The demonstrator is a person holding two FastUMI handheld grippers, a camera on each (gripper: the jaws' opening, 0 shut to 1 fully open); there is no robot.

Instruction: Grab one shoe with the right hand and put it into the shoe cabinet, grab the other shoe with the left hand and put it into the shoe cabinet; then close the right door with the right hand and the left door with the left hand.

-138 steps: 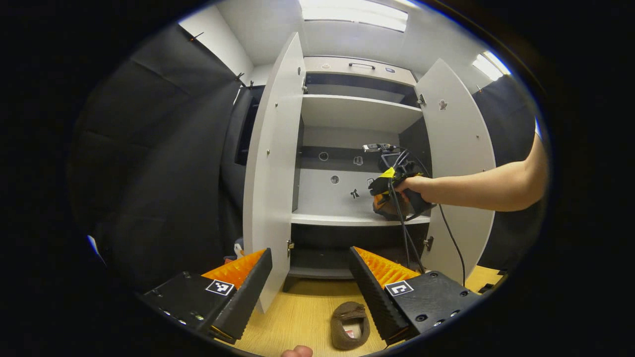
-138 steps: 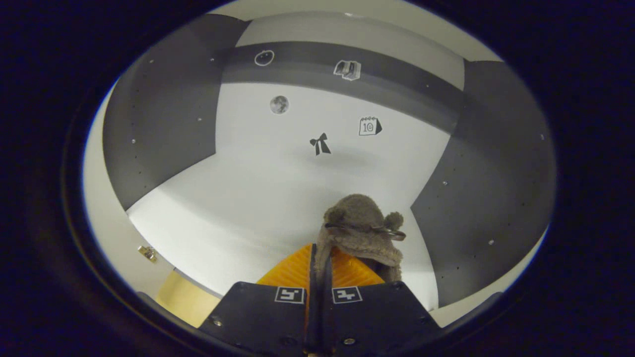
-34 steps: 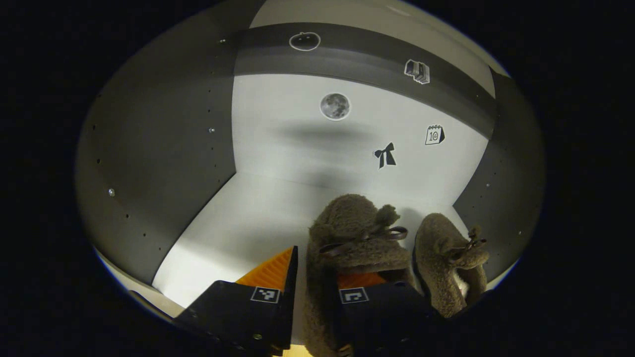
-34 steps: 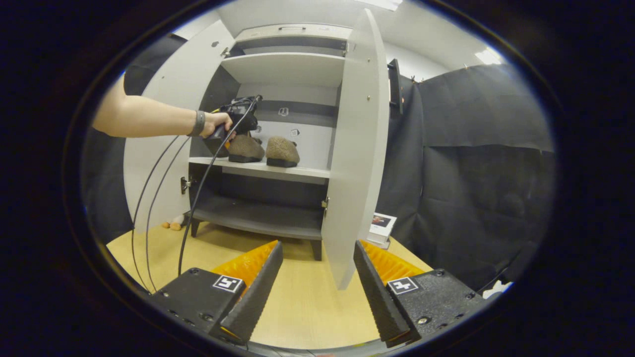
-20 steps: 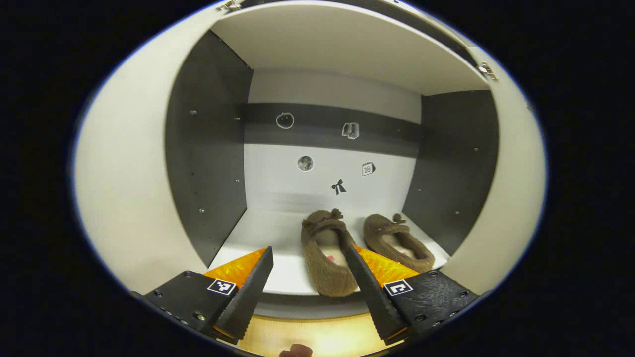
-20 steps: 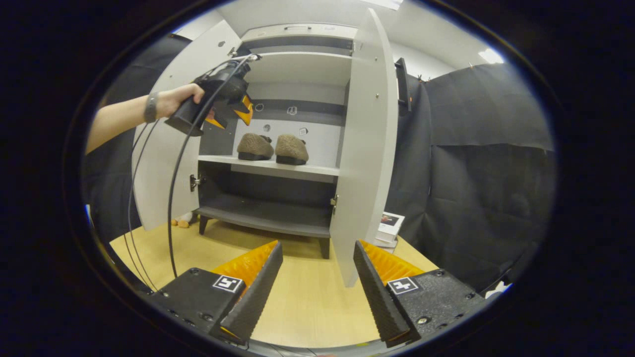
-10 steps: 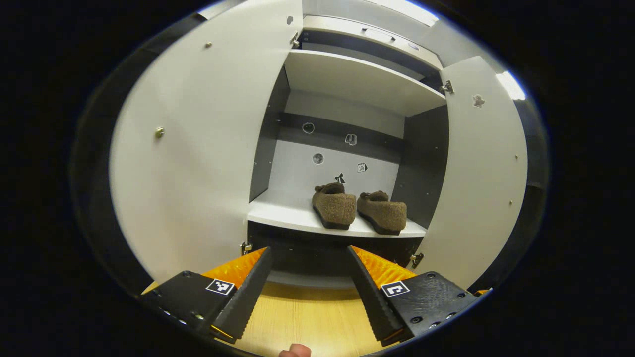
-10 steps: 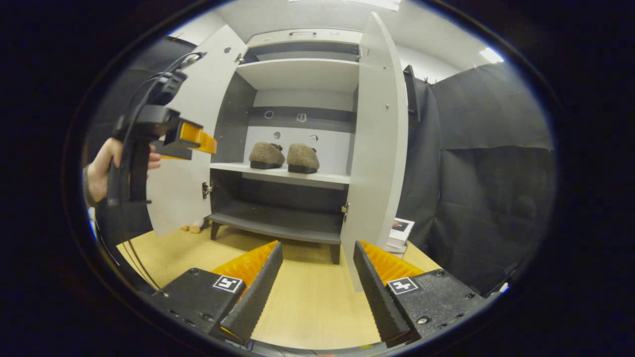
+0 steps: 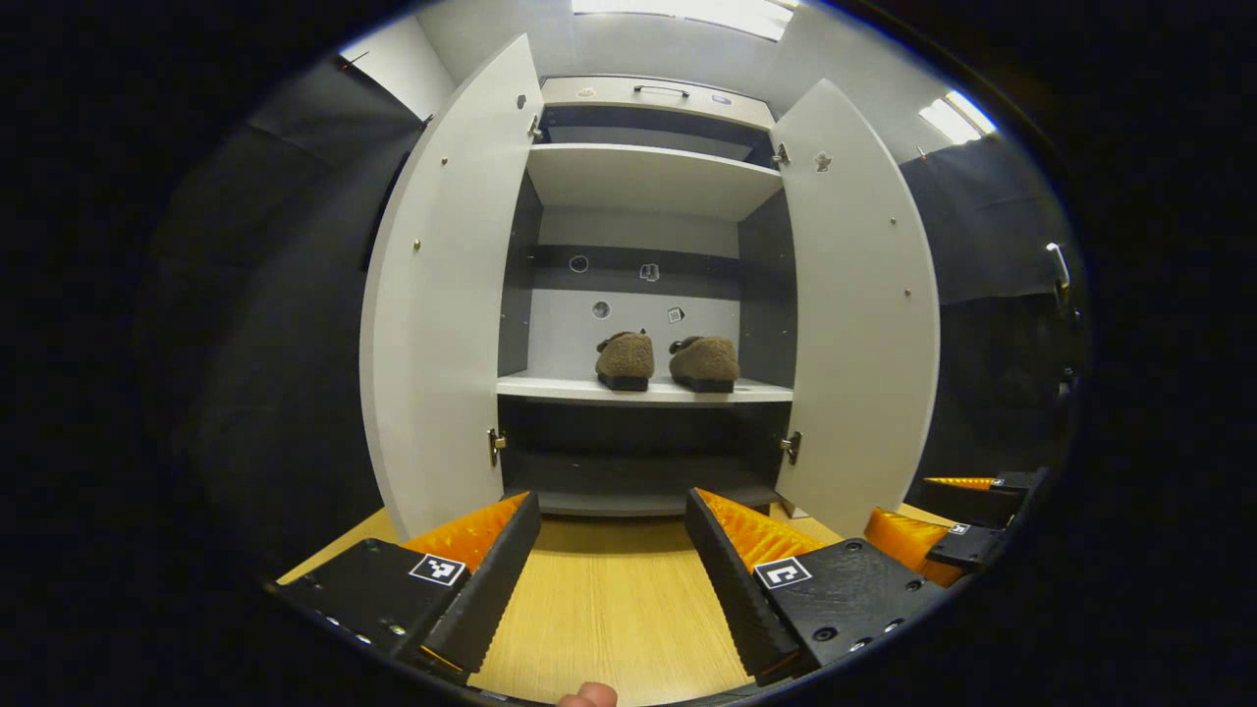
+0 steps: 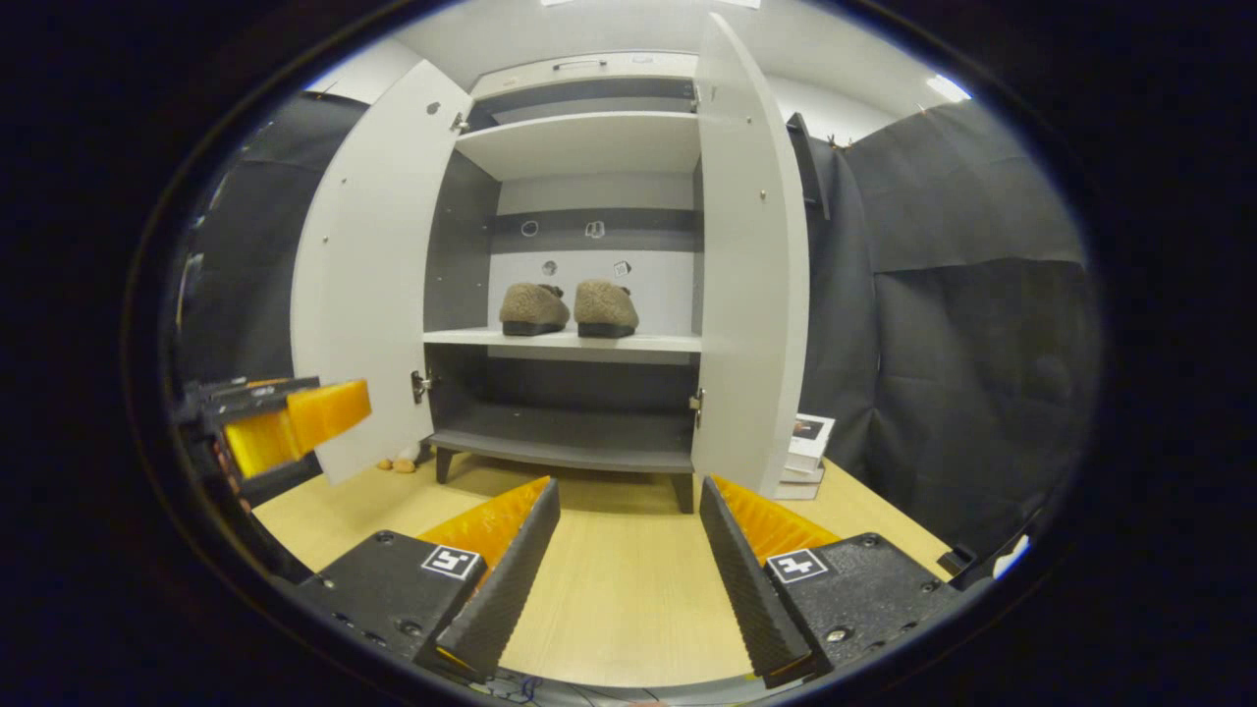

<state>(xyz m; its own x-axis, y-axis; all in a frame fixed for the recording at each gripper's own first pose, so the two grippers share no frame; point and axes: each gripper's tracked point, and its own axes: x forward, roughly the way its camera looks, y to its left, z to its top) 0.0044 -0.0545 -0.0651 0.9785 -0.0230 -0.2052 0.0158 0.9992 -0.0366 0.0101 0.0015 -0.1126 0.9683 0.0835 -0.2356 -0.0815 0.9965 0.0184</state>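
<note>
Two brown fuzzy shoes stand side by side on the middle shelf of the white shoe cabinet: left shoe (image 9: 625, 358) (image 10: 533, 307), right shoe (image 9: 704, 361) (image 10: 606, 306). Both doors stand wide open: left door (image 9: 442, 295) (image 10: 368, 265), right door (image 9: 854, 304) (image 10: 751, 255). My left gripper (image 9: 611, 501) is open and holds nothing, low over the floor and well back from the cabinet. My right gripper (image 10: 628, 488) is open too, equally far back. Each gripper appears at the edge of the other's view: the right gripper (image 9: 967, 520) and the left gripper (image 10: 285, 417).
A light wooden floor (image 10: 628, 589) runs from the grippers to the cabinet's feet. A small stack of books (image 10: 807, 447) lies on the floor right of the cabinet. Small toys (image 10: 398, 463) sit by the left foot. Black cloth (image 10: 962, 324) closes off both sides.
My left gripper let go of its shoe on the shelf, opened, and pulled back and down from the cabinet. The right gripper stayed open and back.
</note>
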